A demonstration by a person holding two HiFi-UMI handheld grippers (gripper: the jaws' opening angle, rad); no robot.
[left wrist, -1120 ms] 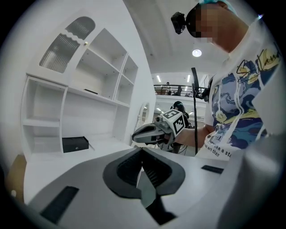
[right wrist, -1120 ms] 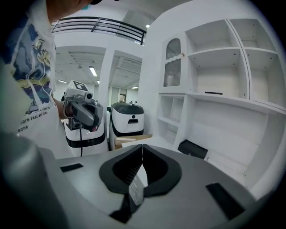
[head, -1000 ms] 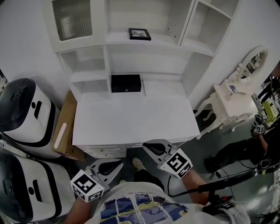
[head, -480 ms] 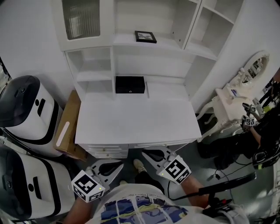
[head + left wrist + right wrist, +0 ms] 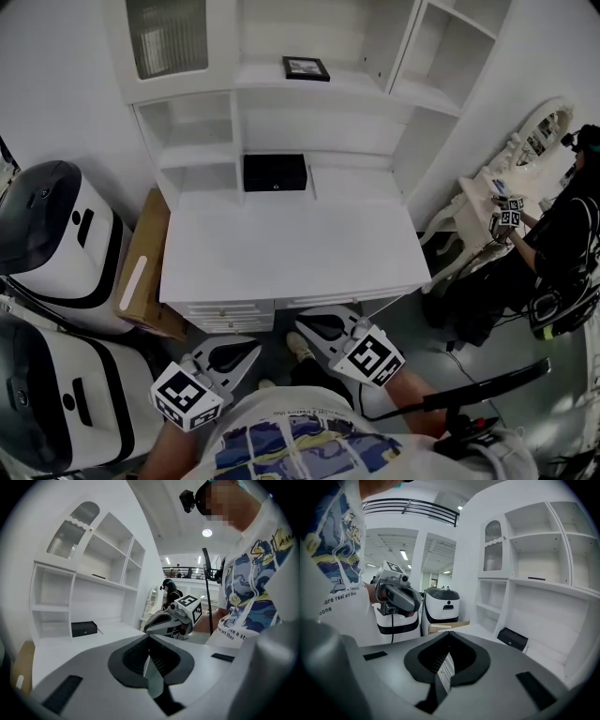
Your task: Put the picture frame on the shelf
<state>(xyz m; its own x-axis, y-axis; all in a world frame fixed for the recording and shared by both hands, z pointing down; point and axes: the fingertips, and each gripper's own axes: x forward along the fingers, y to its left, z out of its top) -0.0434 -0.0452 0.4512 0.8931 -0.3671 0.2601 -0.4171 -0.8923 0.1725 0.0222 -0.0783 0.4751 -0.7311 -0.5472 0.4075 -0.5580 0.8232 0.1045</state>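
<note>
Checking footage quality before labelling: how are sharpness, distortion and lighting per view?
Head view: evenly lit, edges bowed, picture frame small yet sharp. Left gripper view: heavy fisheye, dark corners, ceiling lamp glares, left tongs blurred. Right gripper view: same fisheye, right tongs soft.

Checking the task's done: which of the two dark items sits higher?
The picture frame, on the upper shelf; the black box sits lower, at the desk's back.

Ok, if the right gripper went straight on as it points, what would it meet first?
Probably the front edge of the desk; the right gripper points at it with nothing between. Height is unclear, so it might skim over the top.
</note>
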